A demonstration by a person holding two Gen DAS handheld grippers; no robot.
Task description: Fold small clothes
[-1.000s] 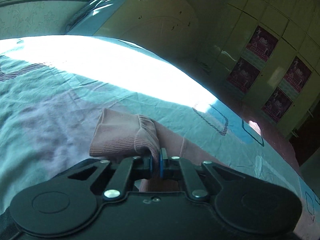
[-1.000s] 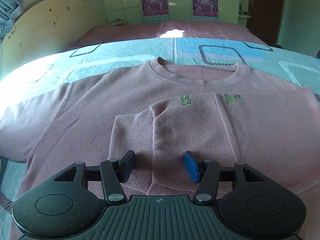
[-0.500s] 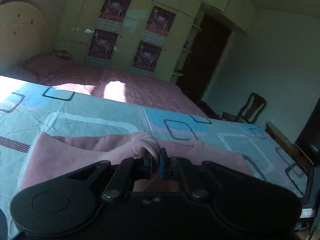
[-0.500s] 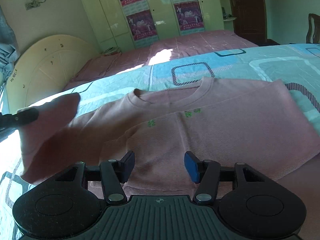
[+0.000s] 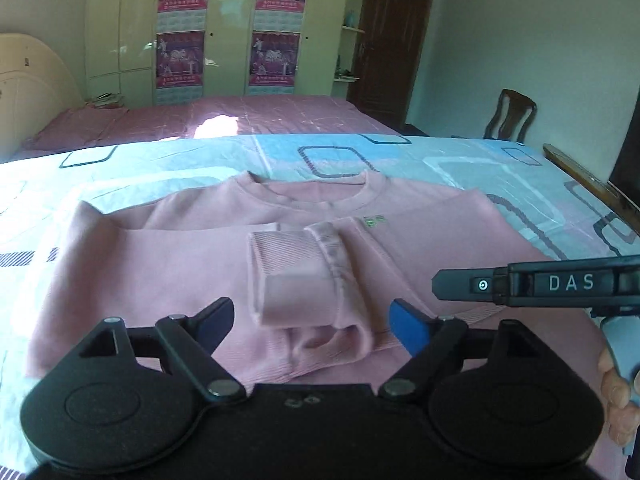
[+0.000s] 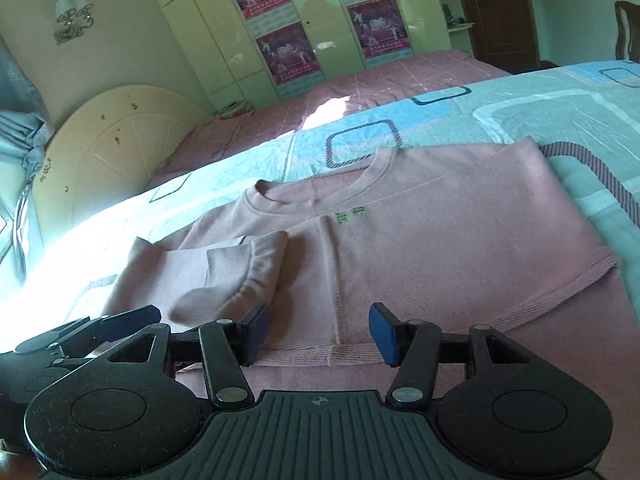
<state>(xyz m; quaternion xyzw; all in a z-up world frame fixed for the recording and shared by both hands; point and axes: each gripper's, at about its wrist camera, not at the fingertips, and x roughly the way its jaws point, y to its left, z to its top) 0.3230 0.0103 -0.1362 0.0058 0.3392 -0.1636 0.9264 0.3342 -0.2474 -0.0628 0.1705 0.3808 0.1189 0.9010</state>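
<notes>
A pink sweater (image 5: 160,264) lies front up on the bed, with its neck at the far side. One sleeve is folded across the chest. Its ribbed cuff (image 5: 288,272) rests on the body, just ahead of my left gripper (image 5: 311,318). The left jaws are opening and stand wide on either side of the cuff without touching it. In the right wrist view the same cuff (image 6: 240,276) lies left of centre on the sweater (image 6: 440,240). My right gripper (image 6: 319,328) hovers open over the near hem with nothing between its fingers.
The sweater lies on a blue-patterned sheet (image 5: 400,152). Behind it are a second bed with a pink cover (image 5: 240,116), a cream headboard (image 6: 112,148), a wardrobe with posters (image 5: 180,56) and a chair (image 5: 508,116). A hand (image 5: 616,400) shows at the right edge.
My left gripper swung the sleeve from the far left across onto the sweater's chest, then opened and let the cuff go. My right gripper drew back a little and stayed open.
</notes>
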